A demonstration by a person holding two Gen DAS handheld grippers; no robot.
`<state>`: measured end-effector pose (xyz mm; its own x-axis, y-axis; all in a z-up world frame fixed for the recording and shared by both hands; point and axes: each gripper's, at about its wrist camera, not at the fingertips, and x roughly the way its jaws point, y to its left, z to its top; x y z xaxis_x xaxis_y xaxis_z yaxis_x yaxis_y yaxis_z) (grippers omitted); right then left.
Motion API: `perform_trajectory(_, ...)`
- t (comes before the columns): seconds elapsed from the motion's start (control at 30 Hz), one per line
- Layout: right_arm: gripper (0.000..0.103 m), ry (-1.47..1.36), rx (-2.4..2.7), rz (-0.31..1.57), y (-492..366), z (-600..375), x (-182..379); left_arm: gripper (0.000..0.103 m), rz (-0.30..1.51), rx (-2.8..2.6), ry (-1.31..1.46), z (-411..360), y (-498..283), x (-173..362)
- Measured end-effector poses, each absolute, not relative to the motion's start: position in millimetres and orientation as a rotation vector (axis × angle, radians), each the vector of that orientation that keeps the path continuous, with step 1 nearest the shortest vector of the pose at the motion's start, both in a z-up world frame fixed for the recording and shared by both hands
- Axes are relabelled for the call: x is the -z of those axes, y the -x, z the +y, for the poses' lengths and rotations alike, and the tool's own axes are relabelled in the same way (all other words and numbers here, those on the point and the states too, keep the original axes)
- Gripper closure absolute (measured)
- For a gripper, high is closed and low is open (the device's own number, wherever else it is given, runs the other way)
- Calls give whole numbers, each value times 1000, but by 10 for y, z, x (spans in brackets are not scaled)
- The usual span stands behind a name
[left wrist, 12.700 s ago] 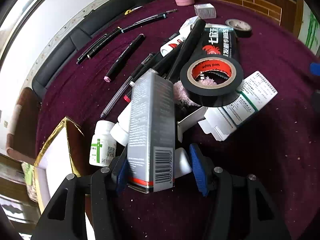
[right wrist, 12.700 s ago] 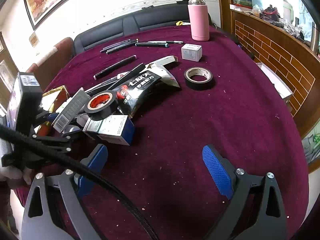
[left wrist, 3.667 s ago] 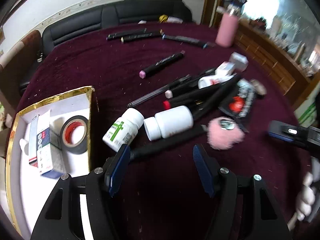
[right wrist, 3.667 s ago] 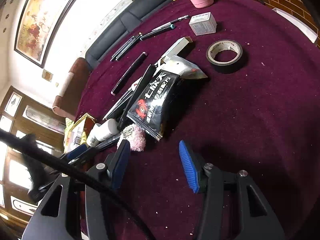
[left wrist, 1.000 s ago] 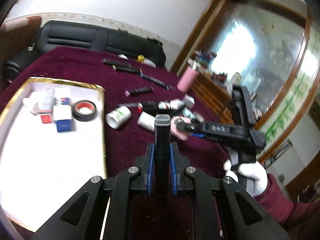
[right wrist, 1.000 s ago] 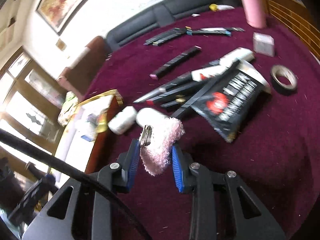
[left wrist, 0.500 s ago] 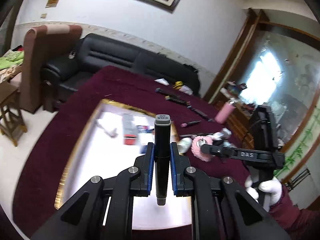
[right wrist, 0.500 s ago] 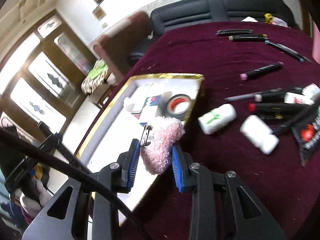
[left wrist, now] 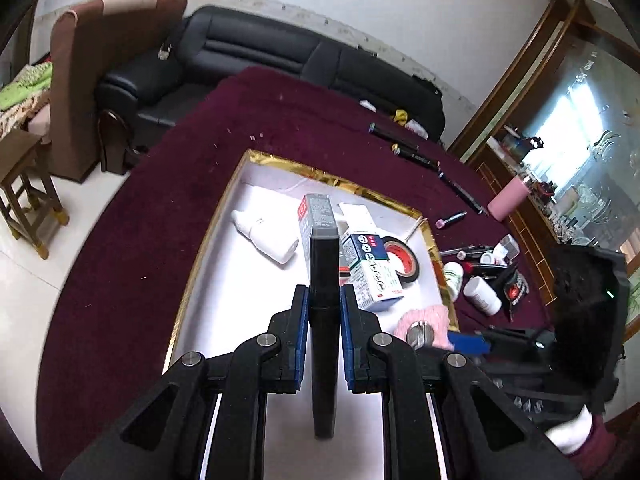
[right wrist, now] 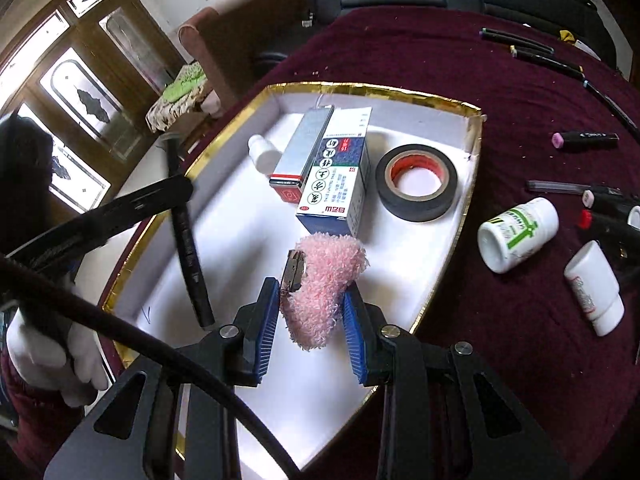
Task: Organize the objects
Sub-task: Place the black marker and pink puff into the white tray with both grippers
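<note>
- Left gripper (left wrist: 324,312): jaws nearly closed, clamping the black marker (left wrist: 323,280).
- Right gripper (right wrist: 308,312): jaws narrowly parted, pinching the pink pom-pom (right wrist: 324,280).
- Both items, a second ago above the cluttered tablecloth, now hang over the gold-rimmed tray (right wrist: 460,216); release probably comes next.

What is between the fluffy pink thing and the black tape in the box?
The corner of the blue and white box comes closest; otherwise only the tray's bare white floor separates the pink pompom from the tape roll, in the right wrist view.
</note>
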<state>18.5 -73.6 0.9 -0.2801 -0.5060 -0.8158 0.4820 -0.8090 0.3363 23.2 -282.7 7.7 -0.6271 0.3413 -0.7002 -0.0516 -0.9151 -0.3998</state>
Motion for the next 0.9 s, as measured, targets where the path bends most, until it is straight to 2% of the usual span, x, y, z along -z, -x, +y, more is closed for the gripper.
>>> perform_trajectory(0.4,72,-1403,2095,85,-159,-907,88,91,-437,-2564,1433,-2680,155,289)
perform_trajectory(0.53,66,-1398,2113,131,-189,-940,82,90,-466,-2553,1459,-2719,154,309)
perform_trajectory(0.6,65,-1388,2121,147,-198,-944,70,83,-483,-2557,1467,-2733,141,310)
perform_trajectory(0.63,65,-1382,2122,149,-214,-938,55,72,-493,-2556,1466,-2750,141,304)
perform_trajectory(0.67,65,-1375,2120,144,-219,-927,36,65,-518,-2547,1452,-2770,126,297)
perform_trajectory(0.73,65,-1350,2126,133,-238,-926,-18,63,-571,-2519,1423,-2779,119,263)
perform_trajectory(0.83,65,-1315,2139,92,-284,-840,-145,49,-607,-2540,1348,-2808,6,126)
perform_trajectory(0.9,64,-1292,2150,54,-314,-746,-230,43,-611,-2569,1291,-2798,-96,9)
